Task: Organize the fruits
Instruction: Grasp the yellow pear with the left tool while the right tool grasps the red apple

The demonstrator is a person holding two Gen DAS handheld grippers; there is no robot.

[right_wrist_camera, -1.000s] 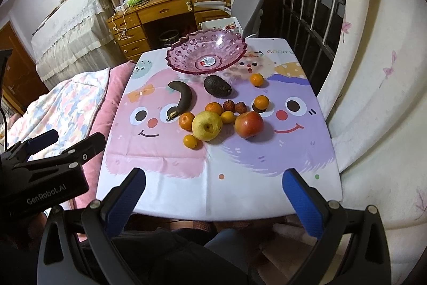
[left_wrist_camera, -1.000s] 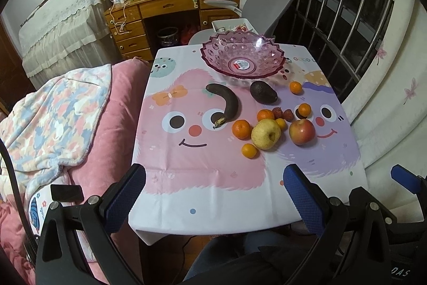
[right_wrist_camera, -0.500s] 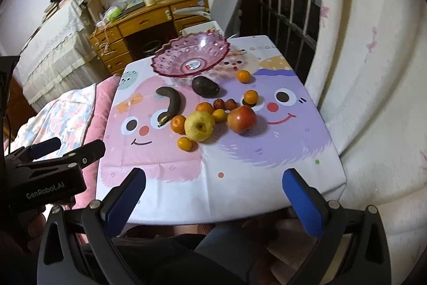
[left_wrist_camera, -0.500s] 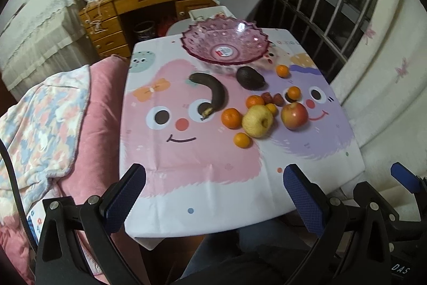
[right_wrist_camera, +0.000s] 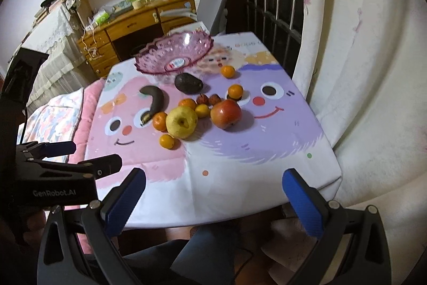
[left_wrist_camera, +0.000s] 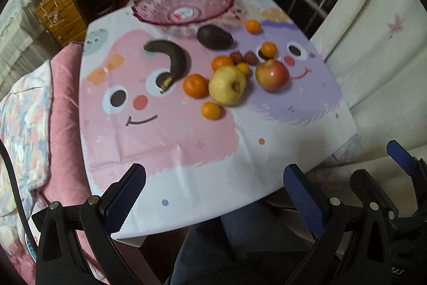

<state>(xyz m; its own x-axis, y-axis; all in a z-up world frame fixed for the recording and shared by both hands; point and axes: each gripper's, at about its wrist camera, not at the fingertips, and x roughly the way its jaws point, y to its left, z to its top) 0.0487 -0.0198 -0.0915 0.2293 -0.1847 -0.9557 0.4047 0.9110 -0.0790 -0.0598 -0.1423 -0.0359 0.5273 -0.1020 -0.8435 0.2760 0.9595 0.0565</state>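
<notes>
A pink glass bowl (left_wrist_camera: 184, 4) (right_wrist_camera: 174, 51) stands empty at the table's far end. In front of it lie a dark banana (left_wrist_camera: 170, 60) (right_wrist_camera: 154, 100), an avocado (left_wrist_camera: 214, 37) (right_wrist_camera: 188, 83), a yellow apple (left_wrist_camera: 227, 84) (right_wrist_camera: 182, 122), a red apple (left_wrist_camera: 272, 75) (right_wrist_camera: 226, 114), several small oranges (left_wrist_camera: 195, 86) (right_wrist_camera: 166, 141) and two lychees (left_wrist_camera: 244, 57) (right_wrist_camera: 208, 98). My left gripper (left_wrist_camera: 213, 196) and my right gripper (right_wrist_camera: 213, 195) are both open and empty, above the table's near edge, well short of the fruit.
The table carries a cartoon-face cloth (left_wrist_camera: 165, 135) (right_wrist_camera: 240, 151). A pink blanket and bed (left_wrist_camera: 32, 111) lie to the left, a white curtain (right_wrist_camera: 360, 71) and window bars to the right. A wooden desk (right_wrist_camera: 133, 26) and grey chair (right_wrist_camera: 216, 4) stand beyond.
Both grippers have moved forward toward the table, so the fruit looks nearer and larger. The left view has tilted to the right. Nothing has been taken hold of.
</notes>
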